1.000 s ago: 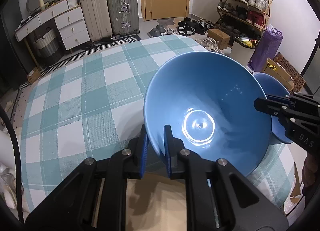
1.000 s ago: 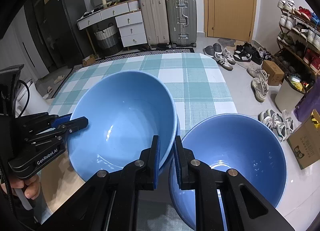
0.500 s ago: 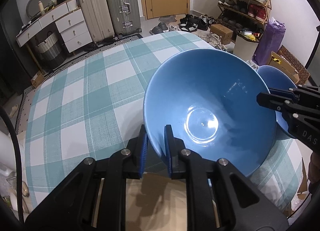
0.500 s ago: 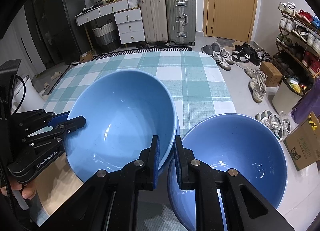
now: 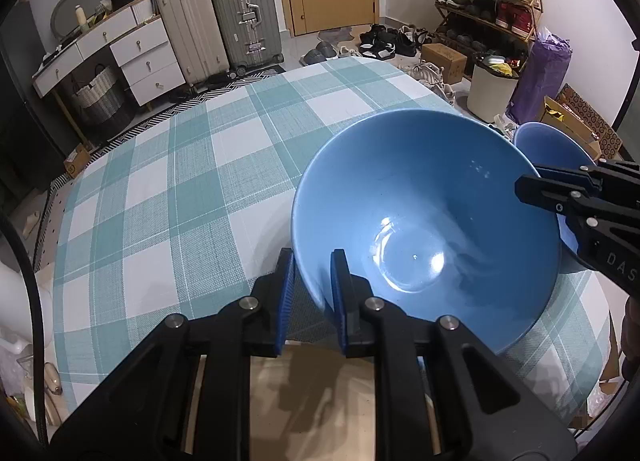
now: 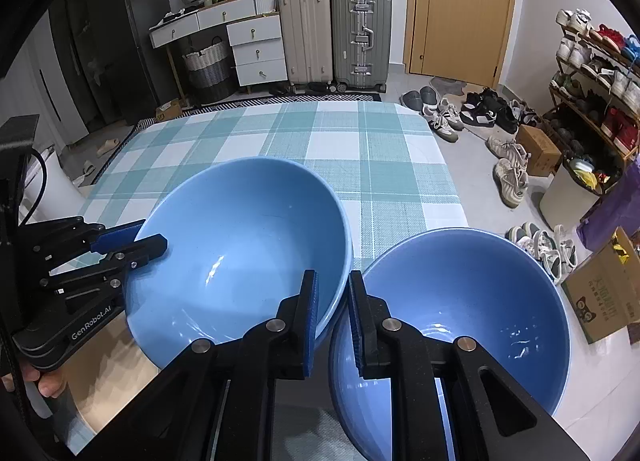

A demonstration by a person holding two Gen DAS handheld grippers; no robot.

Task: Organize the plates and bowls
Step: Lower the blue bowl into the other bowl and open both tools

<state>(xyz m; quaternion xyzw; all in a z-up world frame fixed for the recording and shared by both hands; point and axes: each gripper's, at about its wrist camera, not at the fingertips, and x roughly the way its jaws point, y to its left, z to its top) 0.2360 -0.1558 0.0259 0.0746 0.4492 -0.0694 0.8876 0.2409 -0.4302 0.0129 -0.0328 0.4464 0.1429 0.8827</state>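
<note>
The left gripper (image 5: 311, 281) pinches the near rim of a large blue bowl (image 5: 424, 217), one blue-padded finger outside the wall and the other inside it. This bowl sits tilted over the near right part of a table (image 5: 192, 189) covered with a teal-and-white checked cloth. In the right wrist view there seem to be two rims close together on this bowl's right side (whether it is one bowl or two nested I cannot tell).

The right gripper (image 6: 333, 307) is closed on the left rim of a second blue bowl (image 6: 472, 301) — its right finger inside the wall, its left finger outside, just beside the first bowl's edge. That second bowl sits at the table's near right edge, partly out over the floor, with its rim next to the first bowl's rim.

Beyond the table stand two suitcases (image 6: 336, 33), a white chest of drawers (image 6: 256, 49) and a wooden door (image 6: 460, 5) — shoes (image 6: 468, 117) lie scattered on the floor to the right.
</note>
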